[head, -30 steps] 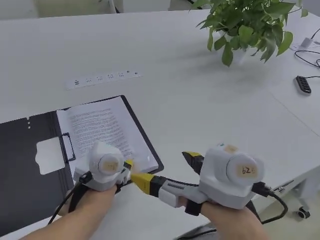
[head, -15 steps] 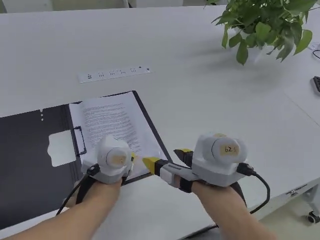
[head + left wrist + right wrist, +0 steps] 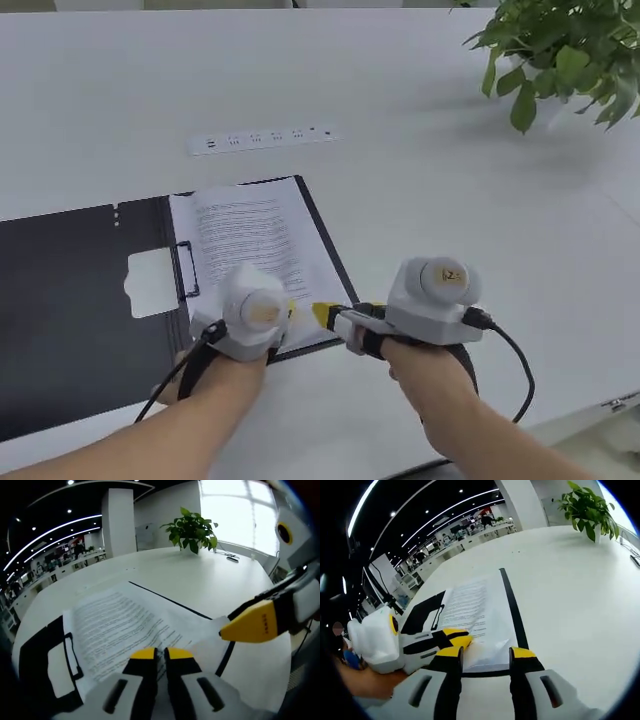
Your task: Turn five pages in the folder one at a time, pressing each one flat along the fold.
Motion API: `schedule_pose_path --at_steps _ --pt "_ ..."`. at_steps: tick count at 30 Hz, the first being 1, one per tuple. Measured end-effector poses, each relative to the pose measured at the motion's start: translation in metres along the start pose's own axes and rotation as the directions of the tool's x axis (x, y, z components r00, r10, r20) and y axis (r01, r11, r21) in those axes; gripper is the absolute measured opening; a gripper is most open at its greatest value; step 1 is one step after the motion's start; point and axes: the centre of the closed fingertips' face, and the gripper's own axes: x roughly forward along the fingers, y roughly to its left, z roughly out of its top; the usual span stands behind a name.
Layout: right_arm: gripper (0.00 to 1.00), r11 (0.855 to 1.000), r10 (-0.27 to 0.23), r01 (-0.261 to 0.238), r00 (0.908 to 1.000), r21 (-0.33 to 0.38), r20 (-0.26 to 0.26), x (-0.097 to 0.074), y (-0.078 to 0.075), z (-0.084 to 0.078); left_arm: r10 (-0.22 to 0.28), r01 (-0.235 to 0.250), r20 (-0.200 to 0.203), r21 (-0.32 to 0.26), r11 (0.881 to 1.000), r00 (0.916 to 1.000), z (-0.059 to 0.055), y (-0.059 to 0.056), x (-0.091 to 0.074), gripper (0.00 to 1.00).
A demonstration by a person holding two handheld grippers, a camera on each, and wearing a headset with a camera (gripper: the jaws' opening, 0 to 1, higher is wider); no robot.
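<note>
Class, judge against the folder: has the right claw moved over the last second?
Yes. The right claw has moved left, toward the folder's near right corner.

Folder (image 3: 90,300) lying open on table (image 3: 420,180), at near edge. Page (image 3: 260,240) lying on folder's right half. Power strip (image 3: 262,140) lying behind folder. Plant (image 3: 570,50) standing far right. Left gripper (image 3: 160,655) sitting over page's near edge, right gripper (image 3: 485,652) just beside it, to its right.

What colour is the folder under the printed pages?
Black; the folder shows best in the head view.
</note>
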Motion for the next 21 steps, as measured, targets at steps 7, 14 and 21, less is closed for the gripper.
schedule_pose_path --at_steps 7,14,21 --pt "0.21 0.999 -0.022 0.023 0.9994 0.029 -0.025 0.010 -0.006 -0.005 0.002 -0.002 0.001 -0.013 1.000 1.0000 0.000 0.000 -0.001 0.05" --pt "0.04 0.992 -0.084 0.086 0.9963 0.098 -0.019 0.011 -0.018 -0.008 0.004 -0.004 0.000 -0.018 1.000 1.0000 0.000 0.000 -0.001 0.05" --pt "0.00 0.982 -0.080 0.075 0.9965 0.176 0.021 0.007 -0.017 -0.005 0.004 -0.004 -0.004 -0.025 1.000 1.0000 0.000 0.000 -0.001 0.05"
